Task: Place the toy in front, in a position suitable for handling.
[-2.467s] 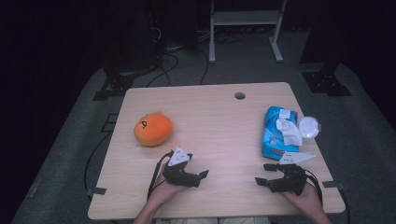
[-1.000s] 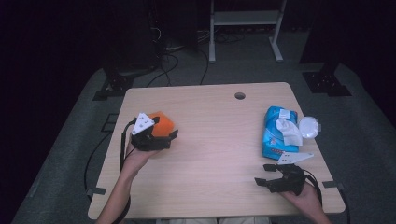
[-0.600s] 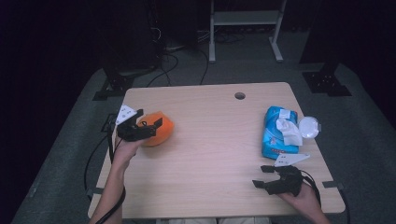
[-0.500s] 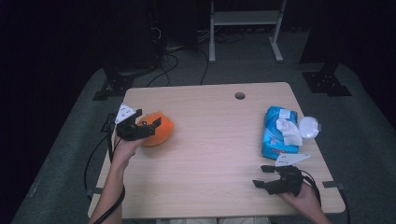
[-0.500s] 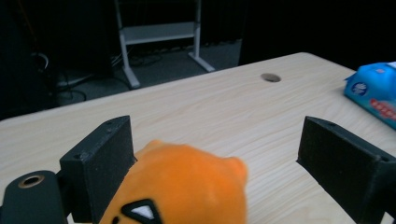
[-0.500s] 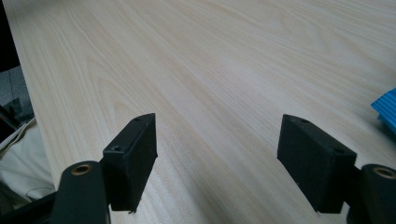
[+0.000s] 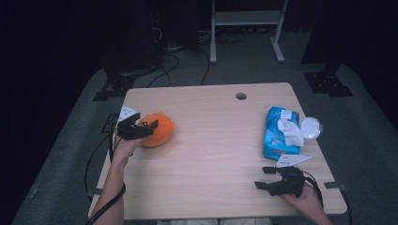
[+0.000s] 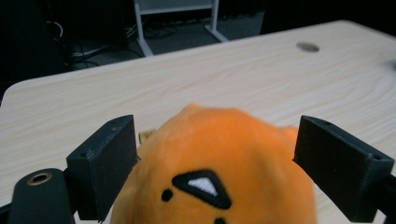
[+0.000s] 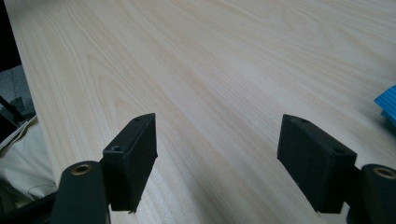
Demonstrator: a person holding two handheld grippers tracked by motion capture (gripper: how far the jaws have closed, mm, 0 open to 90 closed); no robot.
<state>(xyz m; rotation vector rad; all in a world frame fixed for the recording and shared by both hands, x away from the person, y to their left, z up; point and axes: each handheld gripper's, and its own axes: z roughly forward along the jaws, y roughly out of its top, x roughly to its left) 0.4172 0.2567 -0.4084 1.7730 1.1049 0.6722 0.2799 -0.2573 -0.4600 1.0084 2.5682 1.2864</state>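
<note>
Closing my left gripper (image 7: 151, 127) around the round orange plush toy (image 7: 159, 131) at frame left; jaws, wide and just starting inward, straddle it ungripped. Squishy fabric might slip out. Right gripper (image 7: 265, 178) sits open, empty.

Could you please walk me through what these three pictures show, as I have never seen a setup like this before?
There is no robot here: a person sits at a wooden table and holds a hand-held two-jaw gripper in each hand. The high view looks down from above the person. The other two pictures come from small cameras riding on the grippers, looking along their black jaws.

The left gripper is at an orange plush toy. Its jaws stand on either side of the toy and have just been closing a little, though they do not clearly press on it yet. The right gripper rests open near the table's front edge, with nothing between its jaws. A blue wipes pack lies to the right.
</note>
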